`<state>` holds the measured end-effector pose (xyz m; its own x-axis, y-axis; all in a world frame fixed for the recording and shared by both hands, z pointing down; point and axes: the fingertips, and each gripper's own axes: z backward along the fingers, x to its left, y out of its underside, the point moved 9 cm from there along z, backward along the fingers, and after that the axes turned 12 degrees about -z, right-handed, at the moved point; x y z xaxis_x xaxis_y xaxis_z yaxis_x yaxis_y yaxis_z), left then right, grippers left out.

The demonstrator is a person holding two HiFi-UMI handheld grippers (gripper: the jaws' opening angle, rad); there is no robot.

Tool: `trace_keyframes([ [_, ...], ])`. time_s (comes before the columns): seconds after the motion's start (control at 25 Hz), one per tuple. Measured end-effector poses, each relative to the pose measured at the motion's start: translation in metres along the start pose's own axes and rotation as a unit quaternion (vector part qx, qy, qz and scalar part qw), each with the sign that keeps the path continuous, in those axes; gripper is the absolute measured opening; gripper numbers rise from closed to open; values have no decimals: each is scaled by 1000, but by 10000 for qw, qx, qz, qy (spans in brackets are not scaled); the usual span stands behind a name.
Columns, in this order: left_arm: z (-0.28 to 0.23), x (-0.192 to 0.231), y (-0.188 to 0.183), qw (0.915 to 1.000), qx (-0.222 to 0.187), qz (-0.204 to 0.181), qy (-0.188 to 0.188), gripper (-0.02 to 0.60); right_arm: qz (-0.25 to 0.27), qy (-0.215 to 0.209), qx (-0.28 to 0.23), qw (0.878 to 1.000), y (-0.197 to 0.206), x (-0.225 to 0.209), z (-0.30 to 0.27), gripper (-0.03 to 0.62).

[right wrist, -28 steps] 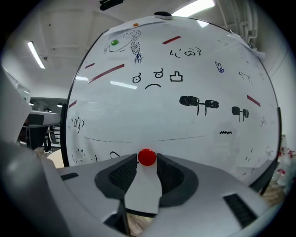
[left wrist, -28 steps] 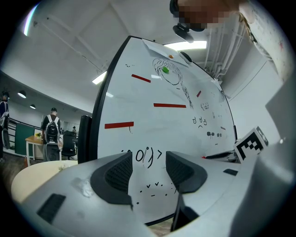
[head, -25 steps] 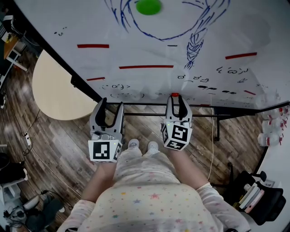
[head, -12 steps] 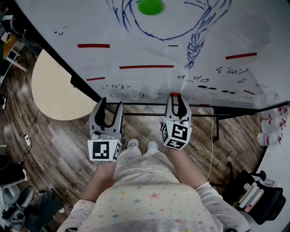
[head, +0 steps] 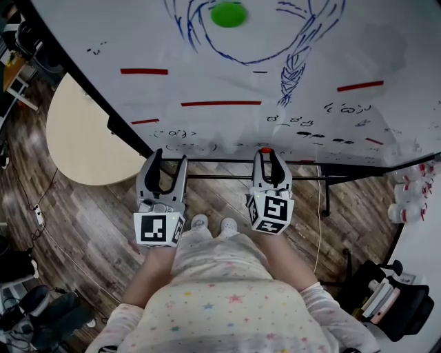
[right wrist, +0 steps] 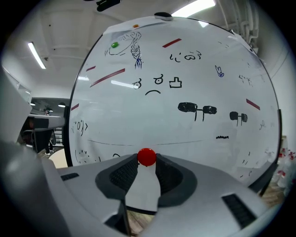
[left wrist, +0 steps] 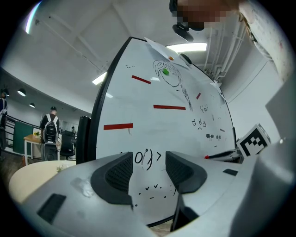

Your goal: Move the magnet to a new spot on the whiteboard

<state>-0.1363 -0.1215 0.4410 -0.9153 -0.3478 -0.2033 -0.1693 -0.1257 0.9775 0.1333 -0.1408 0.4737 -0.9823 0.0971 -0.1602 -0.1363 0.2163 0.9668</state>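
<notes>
- Whiteboard [head: 138, 41]: largest thing by far, spread across the top of the head view. Marked with a blue sketch, red bars and small black doodles, with plenty of bare white between them for a new spot.
- Round pale tabletop [head: 83, 138]: past the board's left edge, no part in the task.
- Black bag [head: 396, 310]: on the floor at lower right, open, apparently with books or folders standing in it. Only container in sight, well apart from the work.
- Left gripper [left wrist: 148, 159]: jaws released and wide apart, nothing between them but a view of the board. Held level just beside the other gripper.
- Right gripper [head: 267, 154]: jaws clenched on the red magnet, pinched at the very tips.
- Green magnet [head: 227, 14]: high up inside the blue sketch, well apart from both grippers.
- Red magnet [right wrist: 146, 157]: low on the board, near its bottom edge. Contact with the surface impossible to tell.
- Progress, as a judgement: grasp done. Left to do: carrying to a fresh spot, setting against the board, letting go.
</notes>
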Motion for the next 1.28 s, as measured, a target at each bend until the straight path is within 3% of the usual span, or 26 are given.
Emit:
trace_keyframes([
  [0.32, 2, -1, -6, 9999, -74, 25, 88, 199, 280, -572, 395, 9972, -17, 3, 9, 123],
  [0.68, 4, -1, -21, 9995, -258, -21, 199, 190, 861, -953, 315, 9912, -62, 11, 21, 123],
  [0.92, -2, 5, -44, 9990, -376, -136, 193, 116, 981, -1230, 291, 9871, -102, 13, 28, 123],
  [1.28, -12, 16, -92, 9955, -791, -495, 130, 73, 1249, -1573, 333, 9790, -159, 18, 43, 123],
])
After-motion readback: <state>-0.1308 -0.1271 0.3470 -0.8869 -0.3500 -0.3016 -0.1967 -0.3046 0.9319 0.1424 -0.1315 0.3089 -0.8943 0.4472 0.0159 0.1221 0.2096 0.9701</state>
